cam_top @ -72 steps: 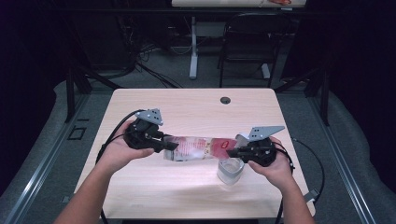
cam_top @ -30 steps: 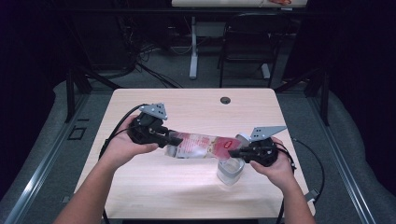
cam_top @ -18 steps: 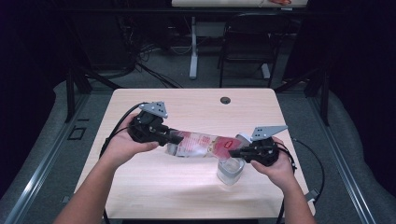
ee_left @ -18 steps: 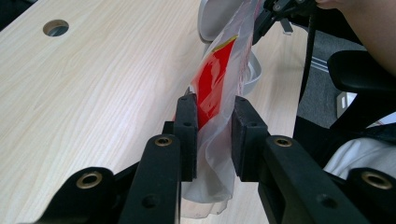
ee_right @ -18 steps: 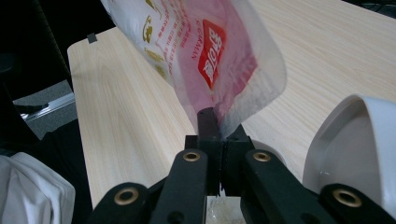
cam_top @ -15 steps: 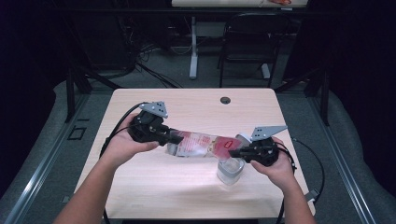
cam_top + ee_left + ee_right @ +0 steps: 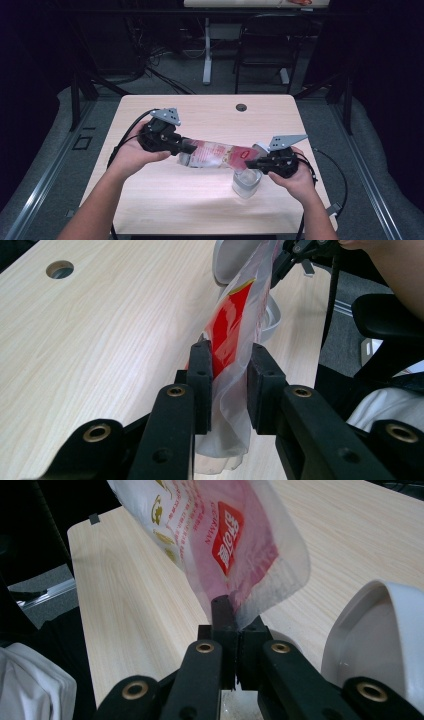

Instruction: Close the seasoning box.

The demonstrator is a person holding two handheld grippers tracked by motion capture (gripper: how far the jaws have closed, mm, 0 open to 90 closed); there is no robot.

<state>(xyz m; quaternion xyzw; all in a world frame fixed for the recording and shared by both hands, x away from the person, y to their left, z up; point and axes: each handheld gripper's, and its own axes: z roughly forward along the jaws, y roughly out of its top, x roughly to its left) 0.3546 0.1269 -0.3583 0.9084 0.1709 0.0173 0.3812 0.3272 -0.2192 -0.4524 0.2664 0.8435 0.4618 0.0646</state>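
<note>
While my left gripper (image 7: 184, 146) pinches one end of the bag (image 7: 215, 155), my right gripper (image 7: 250, 163) clamps its other end; bag stretched between them, cup (image 7: 246, 183) just below right jaws.

The plastic bag (image 7: 220, 154) stretches above the surface (image 7: 165, 200), between the left claw (image 7: 177, 145) at its left end and the right claw (image 7: 250, 163) at its right end. The cup (image 7: 246, 183) stands on the surface just below the bag's right end.
</note>
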